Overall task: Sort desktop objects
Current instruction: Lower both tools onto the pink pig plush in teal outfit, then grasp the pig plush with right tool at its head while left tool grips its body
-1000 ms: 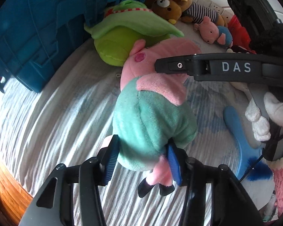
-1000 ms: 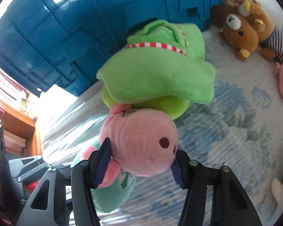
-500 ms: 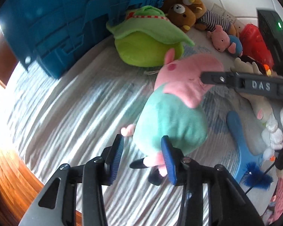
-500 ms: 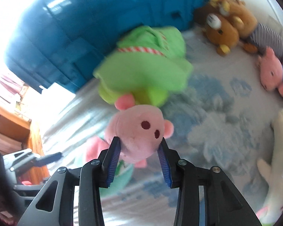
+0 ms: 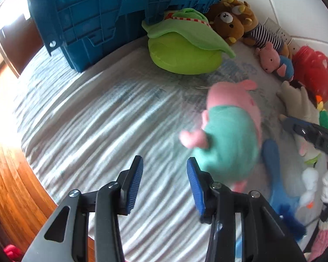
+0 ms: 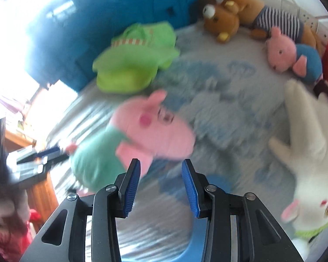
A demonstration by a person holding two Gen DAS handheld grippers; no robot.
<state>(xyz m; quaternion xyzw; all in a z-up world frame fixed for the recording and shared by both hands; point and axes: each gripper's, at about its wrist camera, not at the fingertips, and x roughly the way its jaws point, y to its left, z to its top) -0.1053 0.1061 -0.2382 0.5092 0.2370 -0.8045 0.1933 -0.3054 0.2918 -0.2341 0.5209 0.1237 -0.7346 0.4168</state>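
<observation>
Lying loose, pig plush (image 5: 229, 135), both tongs empty

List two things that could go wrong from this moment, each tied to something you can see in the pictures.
1. Both the left gripper and right gripper are open with nothing between their pads, and the pink pig plush looks blurred, so a regrasp could miss.
2. The blue brush lies right beside the pig, so a grasp there might catch it too.

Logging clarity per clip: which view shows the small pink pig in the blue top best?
The left wrist view: the small pink pig is sharp there, lying between the striped bear and the red container. The right wrist view shows it larger, face and blue body visible, but softened by motion blur.
</observation>
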